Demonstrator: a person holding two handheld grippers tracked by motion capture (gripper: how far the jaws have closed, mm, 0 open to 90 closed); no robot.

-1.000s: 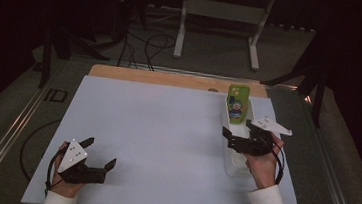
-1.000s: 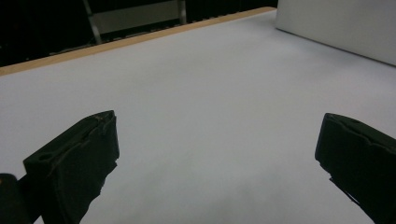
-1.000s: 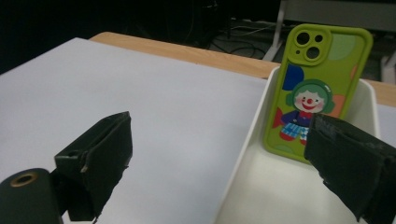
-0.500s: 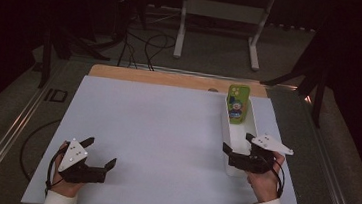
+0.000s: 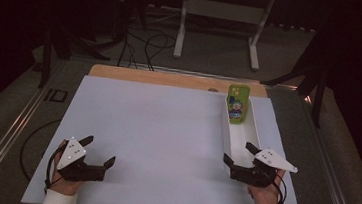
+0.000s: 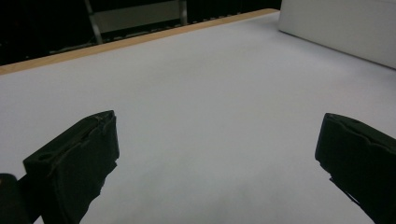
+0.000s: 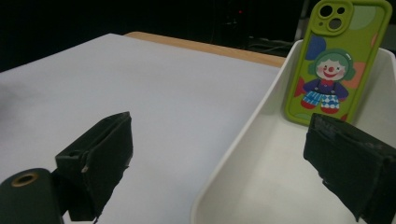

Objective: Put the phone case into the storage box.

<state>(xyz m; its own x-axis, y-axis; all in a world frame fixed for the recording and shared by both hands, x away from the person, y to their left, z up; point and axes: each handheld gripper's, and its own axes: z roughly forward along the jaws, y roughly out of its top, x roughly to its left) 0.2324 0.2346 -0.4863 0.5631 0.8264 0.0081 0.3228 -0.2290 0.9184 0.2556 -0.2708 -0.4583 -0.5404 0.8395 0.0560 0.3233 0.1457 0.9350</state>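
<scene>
Jaws spread wide and empty, the right gripper (image 5: 240, 156) has been drawn back to the near end of the long white plastic tray (image 5: 228, 136); the green clown-print phone (image 5: 237, 103) is left propped at its far end, apparently placed. The left gripper (image 5: 98, 152) rests open.

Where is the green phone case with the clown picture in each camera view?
High view: the green clown-print phone case leans upright at the far end of the long white tray, right of centre.
Left gripper view: not in it.
Right gripper view: upper right, against the tray's far wall.
Shared landmark: the white tray.
</scene>
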